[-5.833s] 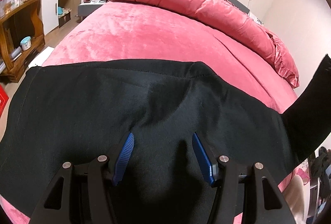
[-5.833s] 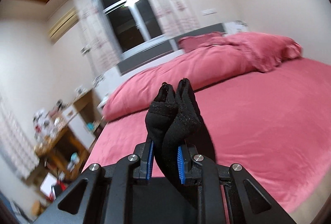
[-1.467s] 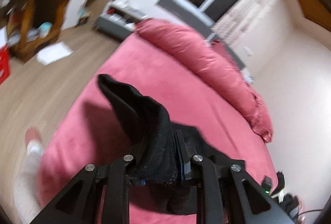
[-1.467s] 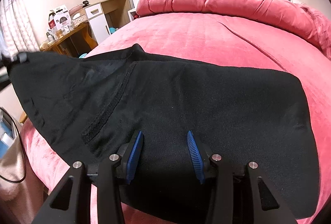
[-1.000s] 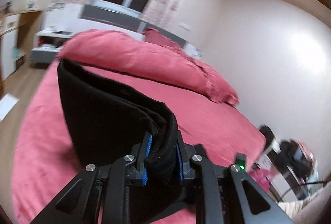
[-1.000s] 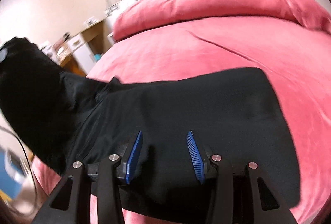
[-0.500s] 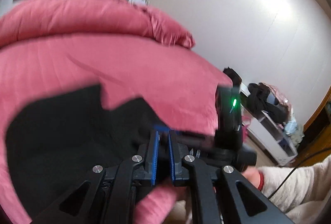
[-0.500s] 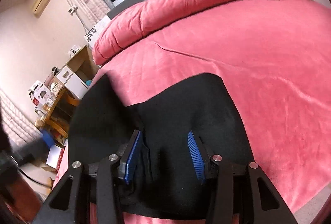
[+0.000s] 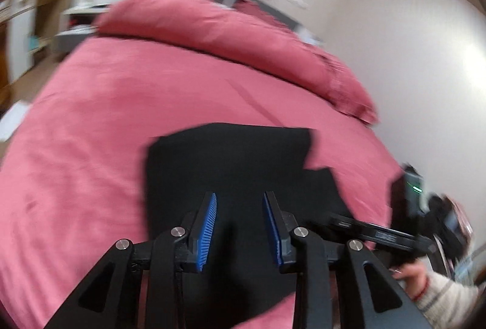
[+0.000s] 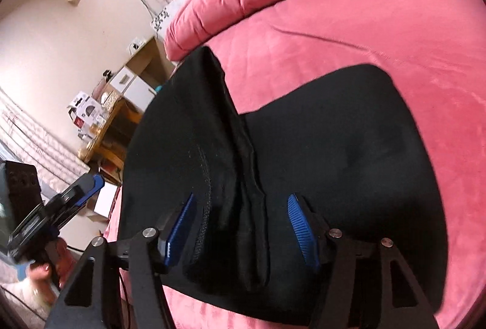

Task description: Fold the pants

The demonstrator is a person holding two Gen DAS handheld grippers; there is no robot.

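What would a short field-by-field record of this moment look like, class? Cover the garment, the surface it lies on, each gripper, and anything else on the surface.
garment: black pants, folded, lying flat
fold detail: a raised ridge of layered cloth runs along the pants in the right wrist view
surface: pink bed
left gripper: open, above the pants, holding nothing
right gripper: open, straddling the ridge, not clamped
bedding: pink duvet heaped at the far end of the bed
image quality: left wrist view blurred
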